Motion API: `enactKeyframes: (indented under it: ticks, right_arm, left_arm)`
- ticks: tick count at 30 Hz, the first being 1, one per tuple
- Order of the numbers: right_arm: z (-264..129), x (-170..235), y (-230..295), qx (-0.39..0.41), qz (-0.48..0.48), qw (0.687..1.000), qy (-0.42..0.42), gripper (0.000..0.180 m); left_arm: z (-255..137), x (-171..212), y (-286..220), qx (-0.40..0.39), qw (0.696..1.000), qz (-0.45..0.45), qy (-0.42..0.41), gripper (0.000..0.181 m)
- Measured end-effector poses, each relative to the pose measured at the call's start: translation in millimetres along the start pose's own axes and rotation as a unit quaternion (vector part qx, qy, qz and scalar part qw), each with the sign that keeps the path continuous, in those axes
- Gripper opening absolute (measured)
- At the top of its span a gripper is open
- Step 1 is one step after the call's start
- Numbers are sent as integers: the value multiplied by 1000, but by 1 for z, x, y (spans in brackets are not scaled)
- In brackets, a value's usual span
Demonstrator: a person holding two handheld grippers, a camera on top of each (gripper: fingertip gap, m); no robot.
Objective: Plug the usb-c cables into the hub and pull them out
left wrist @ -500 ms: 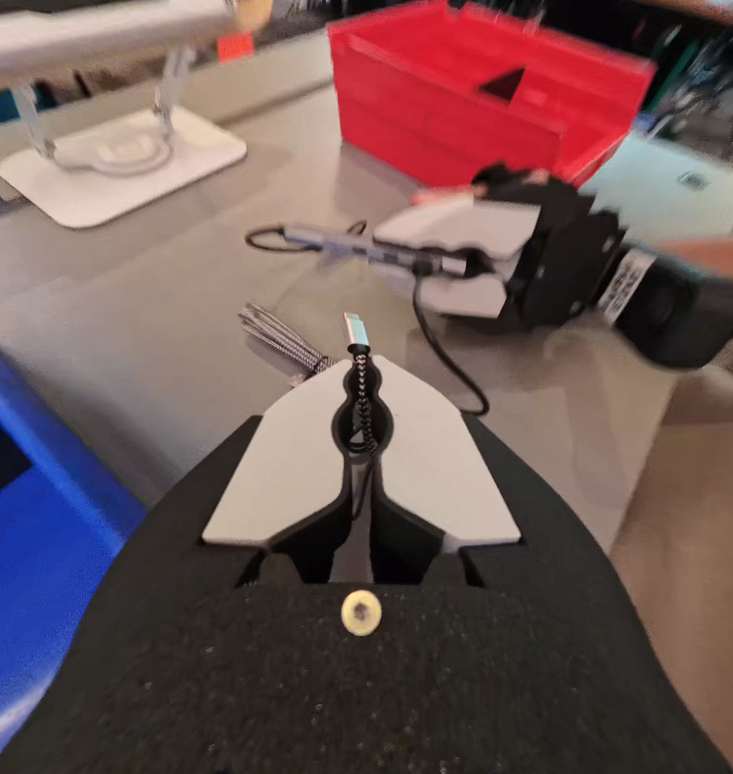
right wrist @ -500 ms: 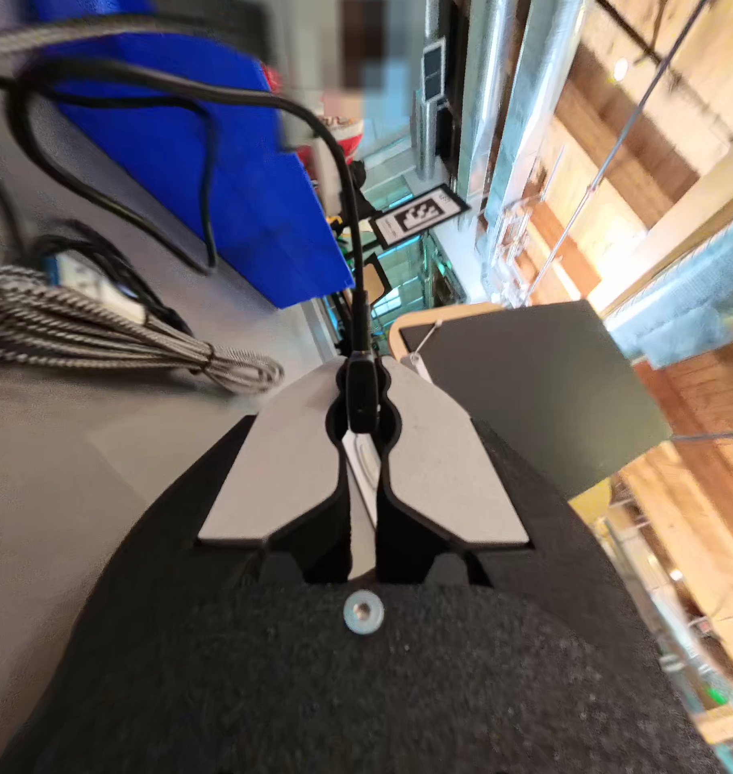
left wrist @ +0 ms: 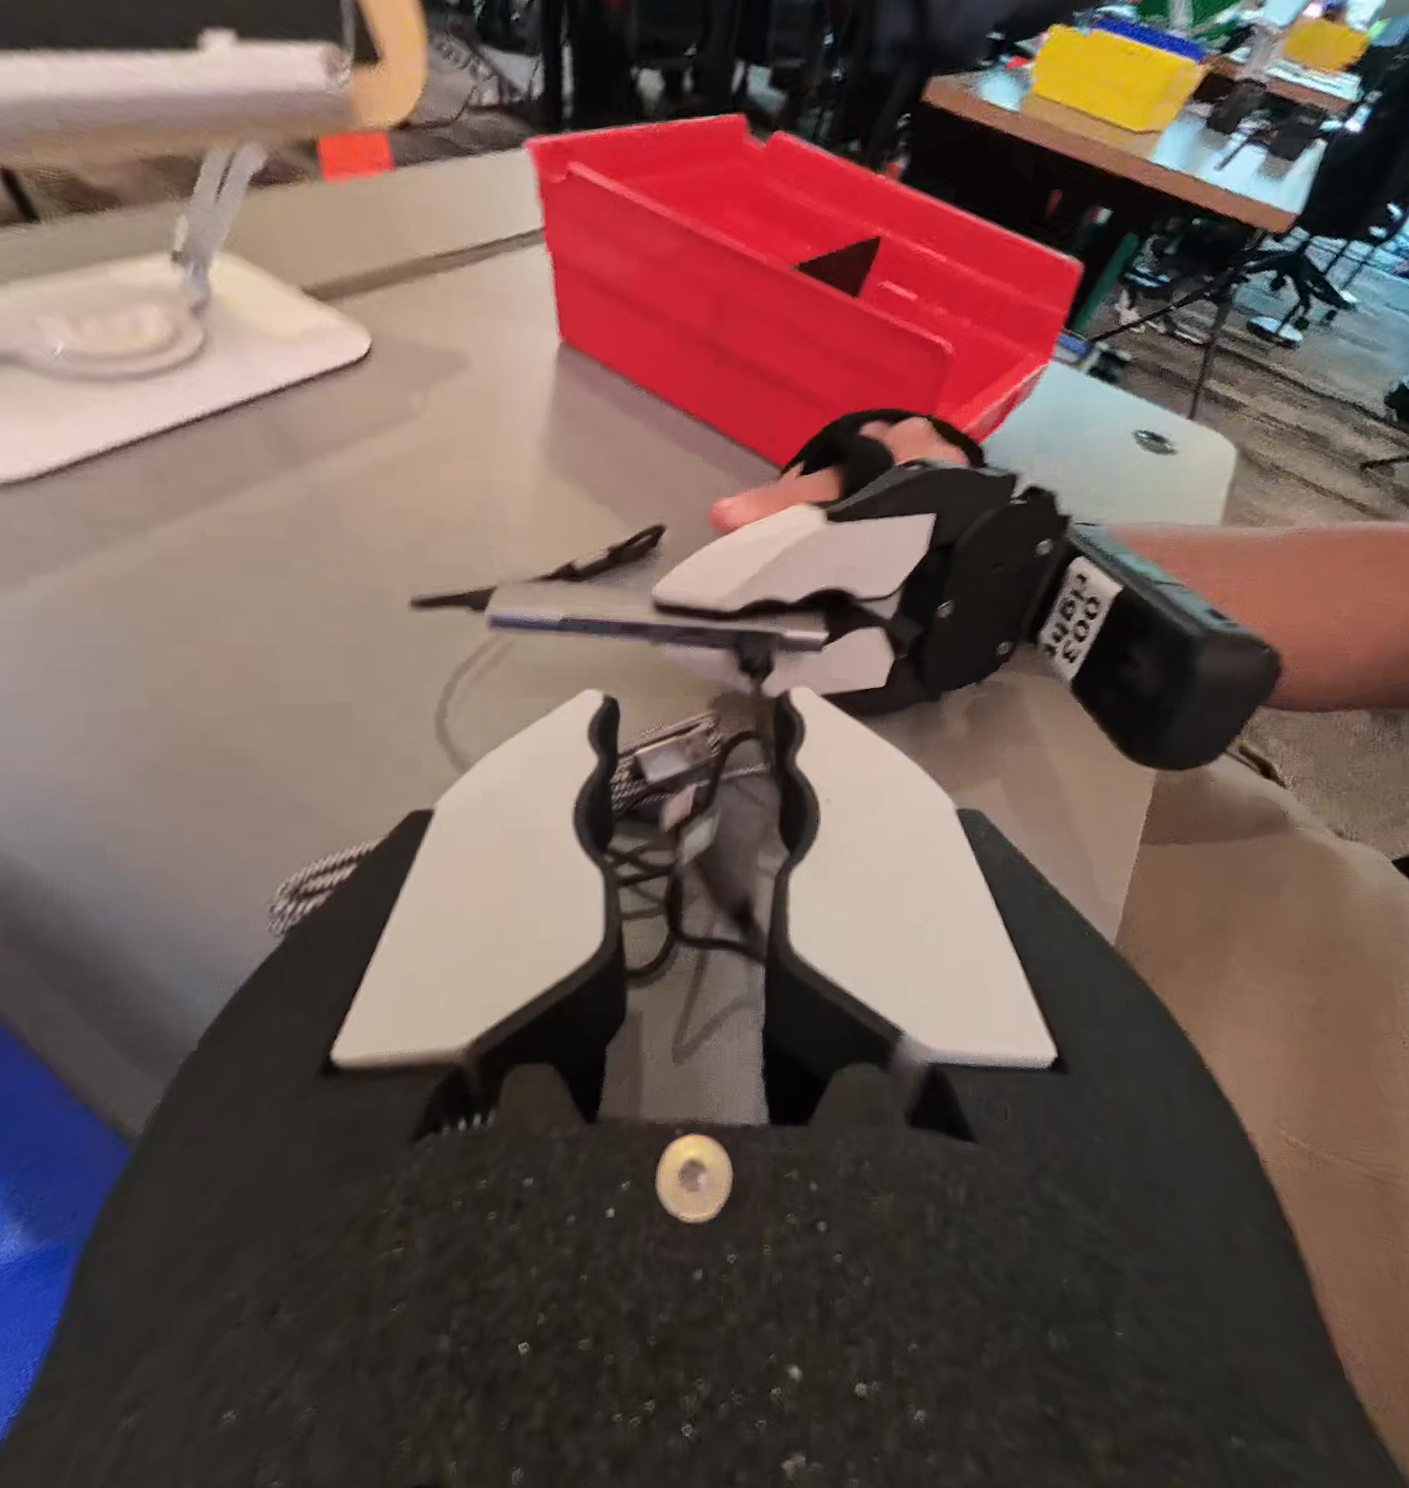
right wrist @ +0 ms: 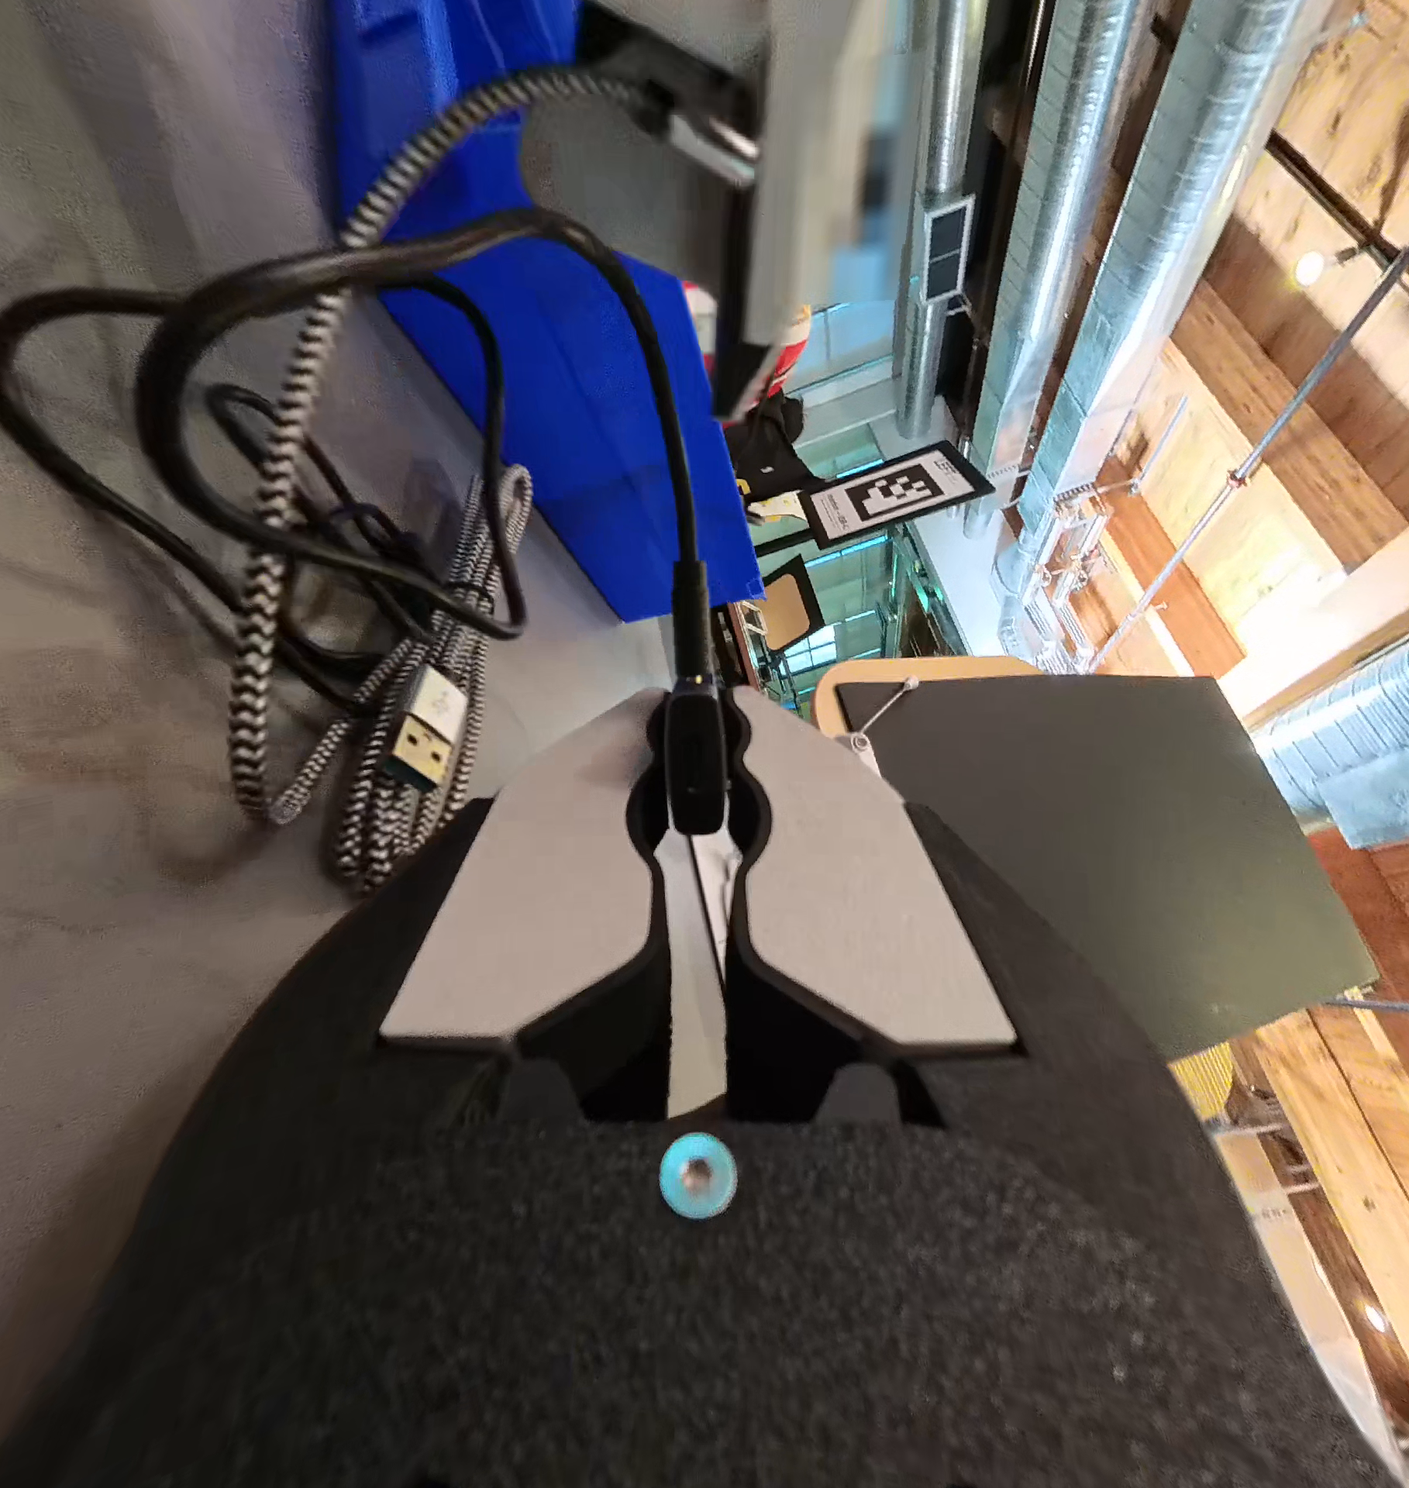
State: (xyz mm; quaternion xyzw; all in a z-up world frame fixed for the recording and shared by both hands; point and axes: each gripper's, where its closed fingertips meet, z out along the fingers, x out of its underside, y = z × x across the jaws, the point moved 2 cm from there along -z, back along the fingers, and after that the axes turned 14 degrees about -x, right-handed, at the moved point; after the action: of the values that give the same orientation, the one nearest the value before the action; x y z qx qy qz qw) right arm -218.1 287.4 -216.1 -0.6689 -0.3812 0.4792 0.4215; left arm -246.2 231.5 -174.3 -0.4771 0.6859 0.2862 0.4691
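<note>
left gripper [left wrist: 689,725] apart, empty | right gripper [right wrist: 695,717] clamped on hub [left wrist: 653,630] | risk: black cable [right wrist: 669,451] below hub snags, yanks it askew

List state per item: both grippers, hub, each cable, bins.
left gripper: open, empty, above the loose cables
right gripper: shut on the hub
hub: held off the table, level
black cable: plugged into the hub, slack
braided cable: unplugged, bundled on the table
red bin: upright on the table, contents not visible
blue bin: on the table edge, inside hidden
</note>
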Motion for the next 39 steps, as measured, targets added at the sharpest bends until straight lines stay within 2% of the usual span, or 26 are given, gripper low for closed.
enactKeyframes:
  ticks: [4, 7, 10, 12, 21, 25, 33, 39]
  right_arm:
    - [3, -5, 0, 0, -7, 1000, -5, 10]
    - [2, -9, 0, 1, -16, 1000, -9, 9]
    - [4, -14, 5, -8, -33, 999, -9, 9]
    - [5, -16, 7, -9, -44, 999, -8, 9]
    - [3, -12, 0, 4, -21, 1000, -3, 9]
    - [5, -14, 4, -2, -30, 1000, -3, 9]
    - [6, -11, -1, 22, -29, 999, 16, 11]
    - [8, -5, 3, 8, -31, 999, 34, 9]
  left_arm:
    - [14, 12, -33, 42, 997, 51, 41, 49]
    - [28, 24, -36, 20, 994, 78, 78, 40]
    - [30, 14, -35, 9, 996, 71, 55, 27]
    - [32, 15, -33, 0, 995, 80, 64, 7]
    - [31, 20, -28, -4, 995, 77, 59, 20]
    - [36, 21, -29, -17, 994, 94, 55, 10]
    - [40, 14, -12, -84, 991, 87, 62, 10]
    - [44, 17, -5, -99, 990, 78, 68, 10]
